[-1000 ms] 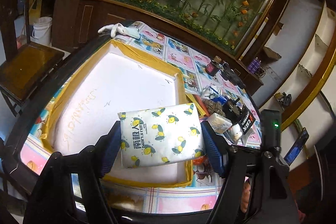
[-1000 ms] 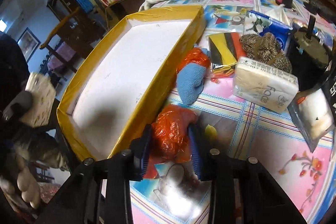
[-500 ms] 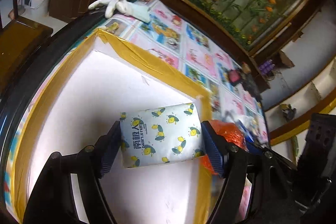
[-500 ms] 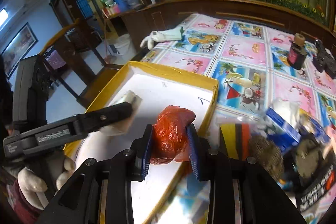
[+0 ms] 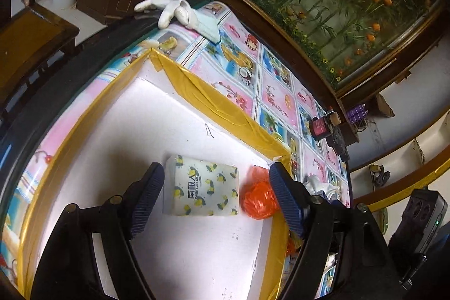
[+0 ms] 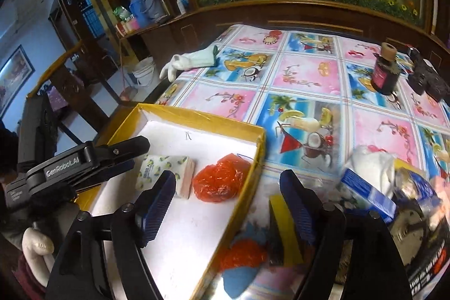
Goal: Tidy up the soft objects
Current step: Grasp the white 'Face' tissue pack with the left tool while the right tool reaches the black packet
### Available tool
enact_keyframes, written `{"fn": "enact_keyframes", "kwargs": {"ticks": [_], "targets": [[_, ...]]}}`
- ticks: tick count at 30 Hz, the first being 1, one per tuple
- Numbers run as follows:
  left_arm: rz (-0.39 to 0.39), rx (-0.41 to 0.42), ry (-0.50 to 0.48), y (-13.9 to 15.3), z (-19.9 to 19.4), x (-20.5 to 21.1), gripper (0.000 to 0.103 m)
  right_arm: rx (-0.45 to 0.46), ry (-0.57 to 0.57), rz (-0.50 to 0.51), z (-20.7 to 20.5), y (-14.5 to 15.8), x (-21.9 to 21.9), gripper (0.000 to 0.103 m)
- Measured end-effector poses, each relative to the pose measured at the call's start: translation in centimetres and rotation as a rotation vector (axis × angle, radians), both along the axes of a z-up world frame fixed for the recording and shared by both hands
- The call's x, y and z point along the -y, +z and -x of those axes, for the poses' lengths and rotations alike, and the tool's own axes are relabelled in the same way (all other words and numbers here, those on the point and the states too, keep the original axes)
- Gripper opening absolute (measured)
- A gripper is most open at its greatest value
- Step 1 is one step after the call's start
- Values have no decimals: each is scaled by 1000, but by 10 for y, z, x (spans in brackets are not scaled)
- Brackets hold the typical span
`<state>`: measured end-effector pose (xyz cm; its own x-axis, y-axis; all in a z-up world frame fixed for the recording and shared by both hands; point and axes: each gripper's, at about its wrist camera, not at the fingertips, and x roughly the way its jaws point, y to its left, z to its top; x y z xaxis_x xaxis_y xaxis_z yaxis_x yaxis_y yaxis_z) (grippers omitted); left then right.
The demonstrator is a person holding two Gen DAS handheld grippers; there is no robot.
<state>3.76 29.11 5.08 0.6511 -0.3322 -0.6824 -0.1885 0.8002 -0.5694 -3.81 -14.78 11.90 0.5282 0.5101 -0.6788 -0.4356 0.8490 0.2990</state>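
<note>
Lemon-print tissue pack (image 5: 203, 189) and orange plastic bag (image 5: 258, 200) lying side by side in yellow-edged tray (image 5: 225, 110), left gripper (image 5: 216, 197) and right gripper (image 6: 227, 204) jaws opening, clear of both, glove (image 6: 191, 62) on bench (image 6: 309, 80).

Tray (image 5: 213, 103) near half free; tissue pack (image 5: 201, 194), orange bag (image 5: 258, 200) crowd far corner.

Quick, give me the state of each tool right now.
Left tool: opening, tissue pack released in the tray.
Right tool: opening, orange bag dropped, holding nothing.
</note>
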Motion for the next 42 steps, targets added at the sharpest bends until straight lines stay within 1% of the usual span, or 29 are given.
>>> {"fn": "enact_keyframes", "kwargs": {"ticks": [3, 5, 7, 8, 9, 10, 11, 12, 16, 19, 20, 23, 26, 27, 28, 31, 34, 36, 38, 39, 42], "targets": [[-69, 2, -14, 20, 16, 8, 77, 31, -11, -11, 21, 7, 25, 77], [-134, 35, -32, 38, 32, 17, 77, 87, -30, -12, 40, 16, 47, 77], [-216, 79, -50, 58, 50, 32, 77, 147, -61, -16, 59, 24, 70, 77], [-242, 98, -63, 65, 57, 41, 77, 193, -84, -19, 72, 28, 83, 79], [-253, 111, -77, 70, 62, 48, 77, 244, -113, -19, 85, 31, 96, 88], [-258, 120, -91, 73, 66, 56, 77, 304, -158, -10, 100, 32, 111, 94], [-261, 126, -107, 75, 70, 65, 77, 334, -190, 1, 108, 30, 121, 101], [-265, 126, -120, 75, 71, 73, 77, 339, -212, 13, 113, 26, 130, 99], [-297, 98, -191, 62, 72, 114, 77, 267, -267, 38, 124, -3, 164, 98], [-304, 59, -240, 47, 71, 143, 77, 287, -329, 87, 132, -19, 184, 98], [-304, 49, -254, 43, 71, 151, 77, 302, -341, 84, 135, -22, 190, 98], [-308, 30, -274, 33, 66, 171, 77, 333, -398, 45, 137, -29, 206, 98], [-338, 16, -291, 26, 60, 185, 77, 293, -464, -10, 129, -47, 223, 98], [-352, 10, -298, 23, 57, 189, 77, 258, -470, -15, 126, -53, 227, 97], [-364, 6, -304, 20, 55, 194, 77, 233, -468, -42, 122, -55, 232, 96], [-390, -1, -338, 10, 47, 214, 77, 210, -486, -120, 116, -53, 252, 96], [-407, 8, -381, 3, 38, 238, 77, 172, -484, -156, 109, -56, 262, 96], [-407, 22, -400, 1, 31, 251, 77, 160, -480, -161, 106, -56, 264, 96], [-428, 11, -421, -6, 25, 262, 77, 155, -481, -159, 103, -57, 264, 96], [-414, -12, -451, -11, 25, 265, 77, 154, -485, -156, 103, -57, 263, 96], [-283, -91, -619, -21, 39, 272, 75, 149, -492, -148, 103, -57, 264, 97]]}}
